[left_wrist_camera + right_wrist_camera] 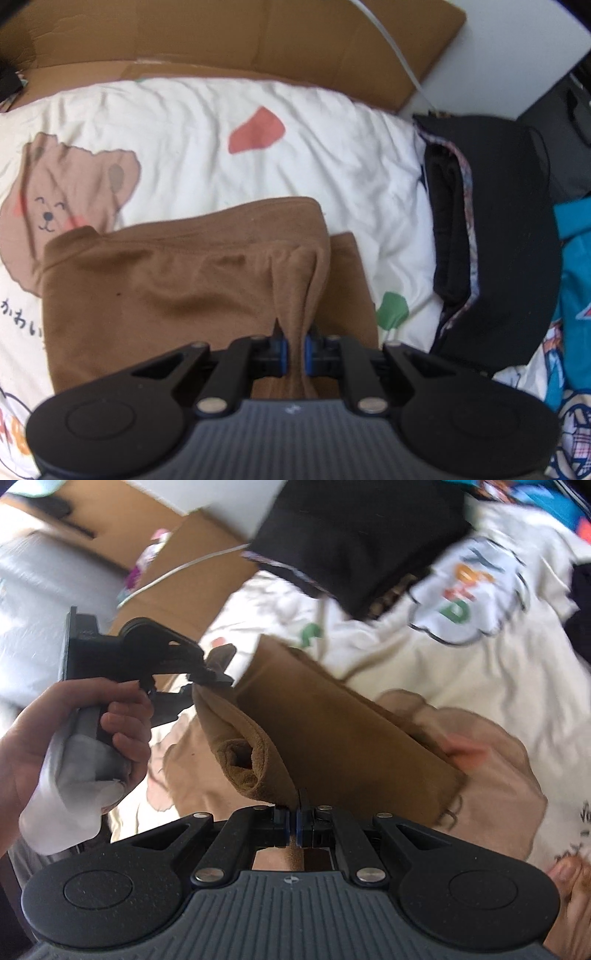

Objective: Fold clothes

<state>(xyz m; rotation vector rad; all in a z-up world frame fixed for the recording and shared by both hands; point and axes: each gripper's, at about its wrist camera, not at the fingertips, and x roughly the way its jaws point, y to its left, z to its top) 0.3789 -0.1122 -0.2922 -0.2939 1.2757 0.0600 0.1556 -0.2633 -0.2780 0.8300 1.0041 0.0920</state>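
A: Which step is this?

B: A fold, I judge. The soft brown fleece garment (155, 280) lies part-folded on the white cartoon-print bedsheet (258, 155), its near edge lifted.

A: And the fingers?

B: The left gripper (294, 347) pinches a bunched corner; the right gripper (293, 821) clamps the rolled edge. Next: both carry it across evenly and lay it flat.

free: white sheet (192, 122) beyond | blocked right: black pile (509, 236)
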